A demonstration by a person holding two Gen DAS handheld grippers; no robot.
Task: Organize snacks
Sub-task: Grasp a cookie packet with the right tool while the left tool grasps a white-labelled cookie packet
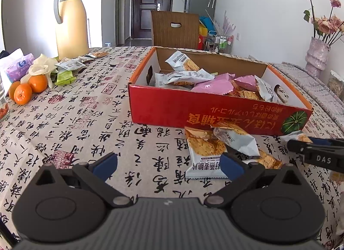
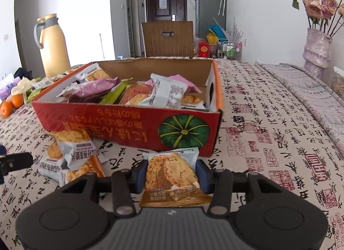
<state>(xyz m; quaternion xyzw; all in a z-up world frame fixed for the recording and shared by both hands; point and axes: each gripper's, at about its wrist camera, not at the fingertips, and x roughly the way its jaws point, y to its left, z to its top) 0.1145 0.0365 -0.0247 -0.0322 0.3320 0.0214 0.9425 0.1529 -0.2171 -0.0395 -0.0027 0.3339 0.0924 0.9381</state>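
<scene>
A red cardboard box stands on the table, holding several white, pink and green snack packets. My right gripper is shut on a white oat-crisp packet, both blue pads pressed on its sides, just in front of the box's near wall. My left gripper hangs wide open over the tablecloth with nothing gripped. A few loose oat-crisp packets lie piled by its right finger. The right gripper's finger shows at the right edge of the left wrist view.
The cloth with calligraphy covers the table. At the far left are a yellow thermos jug, oranges, a tissue pack and more packets. A vase of dried roses stands far right, a chair behind the table.
</scene>
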